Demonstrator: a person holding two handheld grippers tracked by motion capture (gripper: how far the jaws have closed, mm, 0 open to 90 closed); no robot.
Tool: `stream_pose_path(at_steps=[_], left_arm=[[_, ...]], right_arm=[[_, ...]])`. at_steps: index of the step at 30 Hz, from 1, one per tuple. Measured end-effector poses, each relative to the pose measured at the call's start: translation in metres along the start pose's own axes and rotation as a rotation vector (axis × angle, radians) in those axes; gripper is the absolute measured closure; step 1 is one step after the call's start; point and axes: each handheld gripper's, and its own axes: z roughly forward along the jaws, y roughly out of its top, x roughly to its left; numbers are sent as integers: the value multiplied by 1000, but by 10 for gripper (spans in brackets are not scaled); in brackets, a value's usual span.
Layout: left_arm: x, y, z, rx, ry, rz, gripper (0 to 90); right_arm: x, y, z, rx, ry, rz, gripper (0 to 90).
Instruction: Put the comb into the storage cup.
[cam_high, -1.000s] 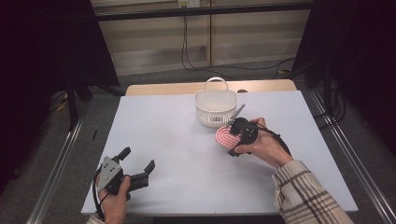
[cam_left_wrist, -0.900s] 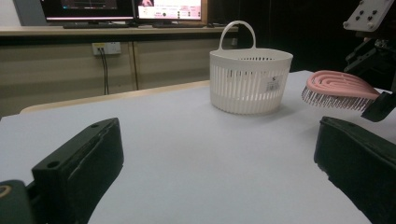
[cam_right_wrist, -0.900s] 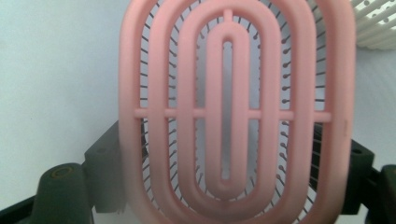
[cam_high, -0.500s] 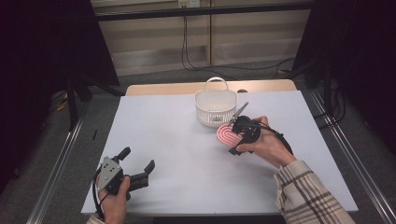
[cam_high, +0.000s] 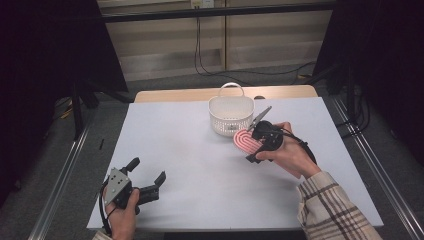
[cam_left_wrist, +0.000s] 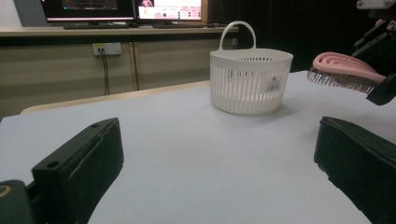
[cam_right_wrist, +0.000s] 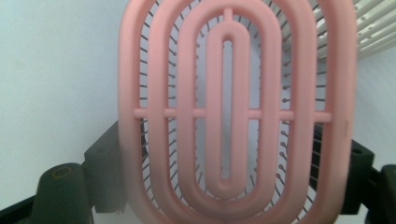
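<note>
From the high view, your right tongs (cam_high: 256, 145) hold a pink vented hairbrush (cam_high: 246, 140) above the white surface (cam_high: 200, 165), just beside the white basket (cam_high: 230, 115) on its near right side; the brush's long axis runs diagonally, its rounded head pointing toward the near left, and a grey handle-like piece (cam_high: 260, 118) slants up toward the far right past the basket's rim. Your left tongs (cam_high: 150, 180) rest at the near left corner of the surface, well apart from the brush, with the jaws spread wide and nothing between them. From the left gripper view, those two black jaws stand far apart over bare surface, the basket (cam_left_wrist: 250, 79) stands upright ahead with its handle raised, and the hairbrush (cam_left_wrist: 345, 70) hangs at the right, clear of the surface, bristles facing down and its head tilted slightly toward the basket. From the right gripper view, the hairbrush (cam_right_wrist: 233, 112) lies straight along the tongs, its long axis running away from you, the smooth ribbed back facing the camera and the bristles pointing down at the surface; the jaws clasp it on both sides low down, and a part of the basket (cam_right_wrist: 373, 23) shows at the upper right.
</note>
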Motion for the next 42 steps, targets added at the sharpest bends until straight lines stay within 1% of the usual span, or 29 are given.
stream_pose_path(at_steps=[3,9,11,15,19,23,28,32,35,42], left_arm=[[0,0,0,2,-2,3,15],[0,0,0,1,0,1,15],[-1,0,0,-1,-3,1,15],[-1,0,0,-1,-3,0,15],[-1,0,0,-3,0,-1,15],[-1,0,0,-1,-1,-2,15],[-1,0,0,-2,-2,-2,15],[-1,0,0,-1,-3,-1,15],[-1,0,0,-3,-5,2,15],[0,0,0,0,-5,4,15]], right_arm=[[-2,0,-4,-21,-12,9,198],[-3,-1,-10,-62,-16,8,198],[-3,-1,-13,-77,-37,8,198],[-3,0,-16,-113,-47,6,197],[-3,0,-19,-148,-40,6,198],[-3,1,-19,-175,-51,25,198],[-2,2,-22,-205,-61,31,198],[-3,2,-24,-247,-62,52,198],[-3,2,-26,-272,-72,65,197],[-4,3,-32,-313,-81,79,197]])
